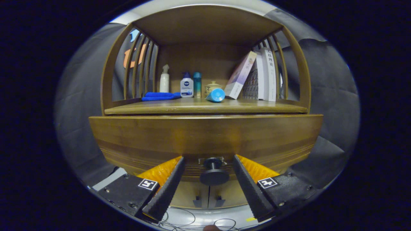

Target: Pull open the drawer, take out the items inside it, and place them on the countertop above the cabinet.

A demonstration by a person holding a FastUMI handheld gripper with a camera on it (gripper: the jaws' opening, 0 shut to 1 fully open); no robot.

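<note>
Wood: brown wood makes up the whole cabinet [205, 134] in front of me.
Drawer: the drawer [160, 138] looks closed, its wide front facing me; I cannot see inside it.
Knob: a dark round knob [214, 175] sticks out low on the drawer front.
Gripper: my gripper [208, 162] is spread wide and grips nothing; the knob sits between the two fingers [167, 189], with a gap on each side.
Worktop: the worktop [205, 107] is the flat wooden top just above the drawer.
On the worktop: a folded blue cloth [160, 95], a white spray bottle [164, 79], a white bottle with a blue cap [187, 85], a thin teal bottle [197, 84], a small cream jar [212, 86], and a light blue cup lying on its side [215, 95].
Books: a box [240, 75] leans on some upright books [266, 75].
</note>
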